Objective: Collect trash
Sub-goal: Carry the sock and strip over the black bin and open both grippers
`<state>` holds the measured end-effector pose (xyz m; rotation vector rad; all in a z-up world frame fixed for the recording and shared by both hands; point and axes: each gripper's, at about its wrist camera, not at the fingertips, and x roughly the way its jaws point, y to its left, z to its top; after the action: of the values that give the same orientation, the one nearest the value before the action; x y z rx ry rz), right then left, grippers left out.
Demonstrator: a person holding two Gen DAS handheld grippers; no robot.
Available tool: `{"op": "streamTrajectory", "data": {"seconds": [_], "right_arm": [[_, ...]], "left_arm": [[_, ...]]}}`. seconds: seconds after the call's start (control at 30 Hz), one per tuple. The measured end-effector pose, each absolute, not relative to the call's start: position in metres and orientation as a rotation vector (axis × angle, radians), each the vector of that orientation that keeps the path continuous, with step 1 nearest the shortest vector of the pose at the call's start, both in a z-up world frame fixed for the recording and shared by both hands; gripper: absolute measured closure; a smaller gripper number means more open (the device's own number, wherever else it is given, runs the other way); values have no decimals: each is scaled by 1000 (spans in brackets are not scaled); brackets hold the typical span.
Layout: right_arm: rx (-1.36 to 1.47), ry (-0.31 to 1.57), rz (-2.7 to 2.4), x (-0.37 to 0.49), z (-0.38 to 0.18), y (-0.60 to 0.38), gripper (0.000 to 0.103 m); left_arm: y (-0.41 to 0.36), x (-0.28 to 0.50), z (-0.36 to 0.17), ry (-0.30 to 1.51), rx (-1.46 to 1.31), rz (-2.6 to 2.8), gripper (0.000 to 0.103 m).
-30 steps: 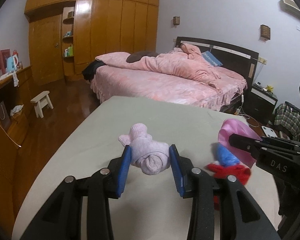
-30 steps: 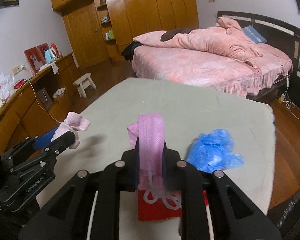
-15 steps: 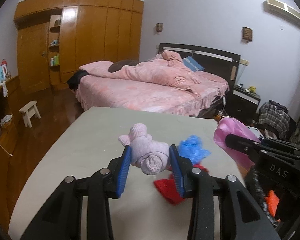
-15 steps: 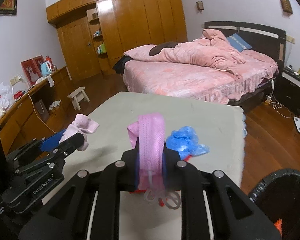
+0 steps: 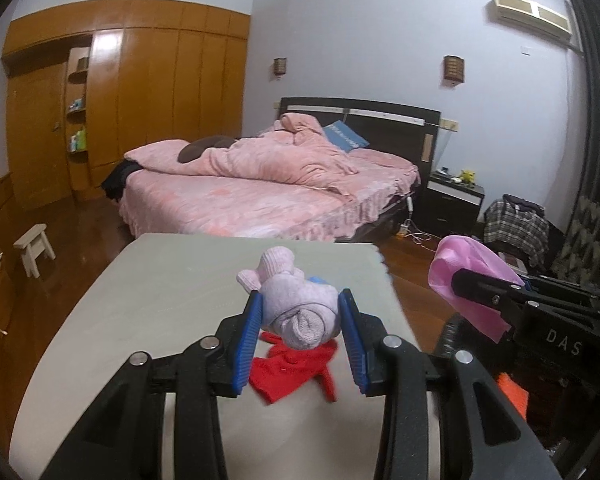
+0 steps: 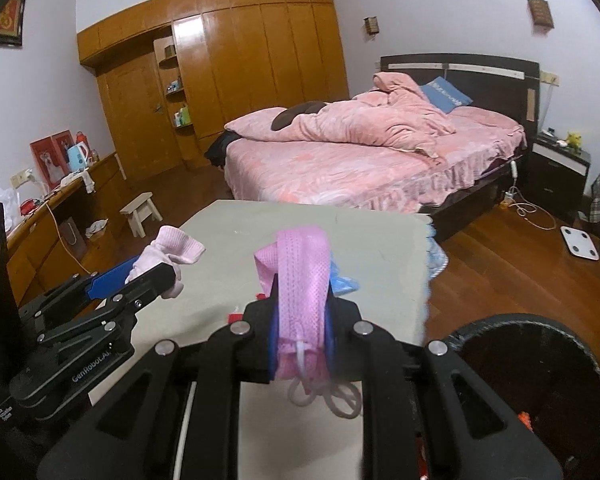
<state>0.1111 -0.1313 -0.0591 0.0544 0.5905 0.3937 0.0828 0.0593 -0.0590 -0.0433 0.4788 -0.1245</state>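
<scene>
Carrying both loads: our left gripper (image 5: pixel 300 320) clamps the rolled sock (image 5: pixel 298 306); our right gripper (image 6: pixel 302 320) pinches the pink mask (image 6: pixel 304 276); we should release only once squarely over the black bin (image 6: pixel 540 368).

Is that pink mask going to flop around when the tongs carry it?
Probably yes. The mask looks like thin cloth, bent over above the right tongs, so it seems floppy. Its ear loops dangle loose below, so they may swing or snag. It looks light, unlikely to slip from shut tongs.
</scene>
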Motion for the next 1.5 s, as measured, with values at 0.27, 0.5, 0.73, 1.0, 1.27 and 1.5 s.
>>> {"op": "streamTrajectory", "data": {"seconds": [0.27,0.5,0.73,1.0,1.27,1.5], "right_arm": [[59,582,337,89,-59,-165,87],[69,587,258,72,-63,-204,87],[78,580,167,57,-65,-244,87],[106,593,64,43,-77,-289,87],[116,615,-10,34,-91,-317,87],[146,630,-39,35,-100,-339,85]], "left_arm": [[23,69,-55,474,-24,-201,64],[-11,59,-56,471,-4,-273,64],[-48,56,-56,464,12,-356,64],[-89,59,-63,477,41,-444,64],[-128,69,-76,515,62,-522,64],[-154,79,-85,541,84,-577,64]]}}
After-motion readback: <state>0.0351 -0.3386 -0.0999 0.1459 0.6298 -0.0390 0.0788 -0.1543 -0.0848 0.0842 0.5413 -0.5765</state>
